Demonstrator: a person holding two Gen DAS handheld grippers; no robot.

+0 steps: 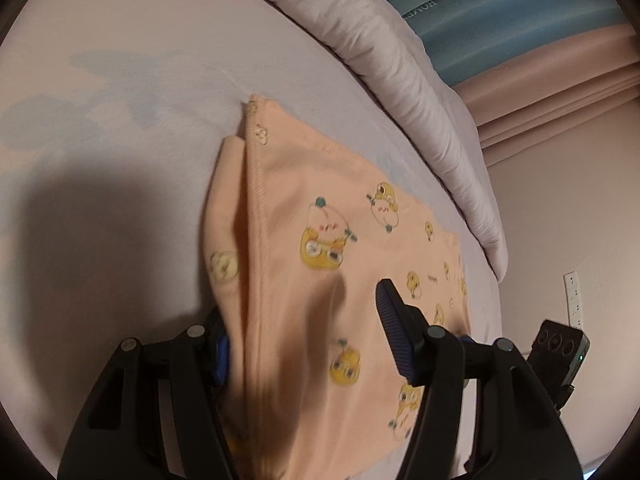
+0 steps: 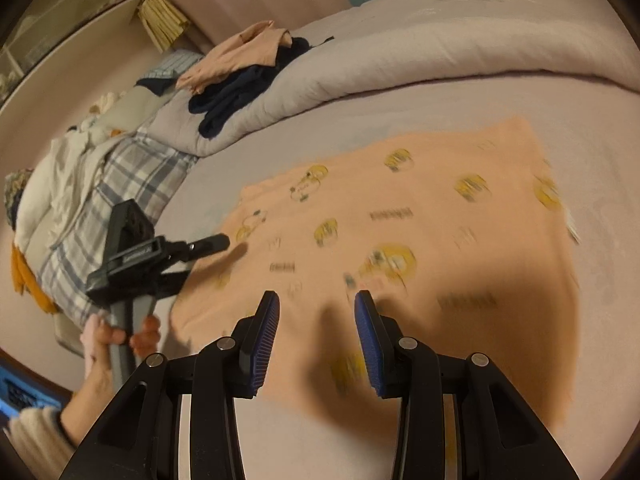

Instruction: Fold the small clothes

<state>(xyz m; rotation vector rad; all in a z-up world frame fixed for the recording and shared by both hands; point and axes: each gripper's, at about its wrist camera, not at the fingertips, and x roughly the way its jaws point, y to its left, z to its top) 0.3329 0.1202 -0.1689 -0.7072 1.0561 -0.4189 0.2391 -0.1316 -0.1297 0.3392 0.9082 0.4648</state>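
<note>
My peach shirt (image 2: 400,240) lies flat on the bed (image 2: 520,100), one edge folded over. My left gripper (image 1: 304,340) stands wide around that edge. My right gripper (image 2: 316,332) is open, holding nothing. More folds are left, and the far pile (image 2: 248,68) waits.

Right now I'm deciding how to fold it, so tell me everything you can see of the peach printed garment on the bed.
The peach garment is soft, thin knit fabric printed with yellow cartoon figures and small dark lettering. It lies mostly flat on the pale bedsheet, below the rolled duvet. In the left wrist view a stitched hem runs along one folded-over edge, and the cloth sits between the left gripper's parted fingers. The right gripper hangs open above it.
</note>
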